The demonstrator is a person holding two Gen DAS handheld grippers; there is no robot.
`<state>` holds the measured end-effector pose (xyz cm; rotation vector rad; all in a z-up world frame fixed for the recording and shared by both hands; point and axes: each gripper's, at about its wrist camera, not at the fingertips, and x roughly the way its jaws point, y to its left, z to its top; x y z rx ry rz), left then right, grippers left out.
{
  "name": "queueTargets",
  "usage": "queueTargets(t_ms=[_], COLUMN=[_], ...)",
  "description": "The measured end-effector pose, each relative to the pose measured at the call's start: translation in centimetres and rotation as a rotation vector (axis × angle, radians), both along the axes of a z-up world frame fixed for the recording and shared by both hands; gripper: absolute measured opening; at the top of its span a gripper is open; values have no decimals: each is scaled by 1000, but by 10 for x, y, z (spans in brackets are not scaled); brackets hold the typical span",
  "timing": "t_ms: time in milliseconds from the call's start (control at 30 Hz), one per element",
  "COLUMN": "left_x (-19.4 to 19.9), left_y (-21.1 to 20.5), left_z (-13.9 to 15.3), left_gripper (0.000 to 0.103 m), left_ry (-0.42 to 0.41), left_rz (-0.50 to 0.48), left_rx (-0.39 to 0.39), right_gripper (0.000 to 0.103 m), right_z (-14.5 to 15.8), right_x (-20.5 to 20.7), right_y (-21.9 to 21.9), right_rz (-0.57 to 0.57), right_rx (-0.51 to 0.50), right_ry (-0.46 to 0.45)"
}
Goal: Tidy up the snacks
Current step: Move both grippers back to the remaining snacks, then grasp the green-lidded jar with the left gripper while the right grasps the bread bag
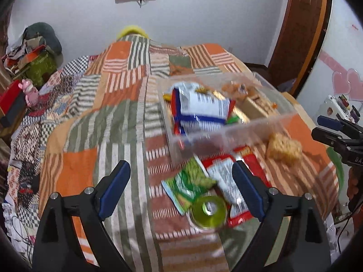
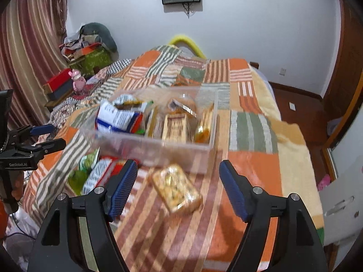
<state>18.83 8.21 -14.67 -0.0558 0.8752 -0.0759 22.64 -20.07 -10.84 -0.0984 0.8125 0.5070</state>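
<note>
- Left hand-held gripper (image 1: pixel 181 176): matte black frame; two angular arms, each with a triangular cut-out.
- Fingers (image 1: pixel 114 190): black, lined with blue textured pads on the inner faces.
- Fasteners: two round silver screw heads on each arm.
- Right hand-held gripper (image 2: pixel 178 181): same black frame, blue ribbed pads (image 2: pixel 121 189) and silver screws.
- Marking: white lettering on the left unit's body, seen from the right wrist view; partly legible.
- Skin: fingers visible around each handle.
</note>
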Motion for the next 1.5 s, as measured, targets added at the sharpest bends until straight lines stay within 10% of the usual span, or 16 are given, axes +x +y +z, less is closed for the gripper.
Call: queueTargets(t_ms=[933,1133,1500], left_x=[5,4,-8], left_y=[-15,-13,-2], left_z=[-80,-79,-65], left_gripper=[57,45,44], left_ry=[140,128,98], left_rz=[4,15,38], left_rx=[-98,-93,-99], right_gripper=[72,44,42], right_z=[-68,-67,-59], right_x=[22,18,-3], right_y=[19,20,9], right_rz=[51,68,47], right_rx=[-66,-67,-33], right_ry=[182,177,164])
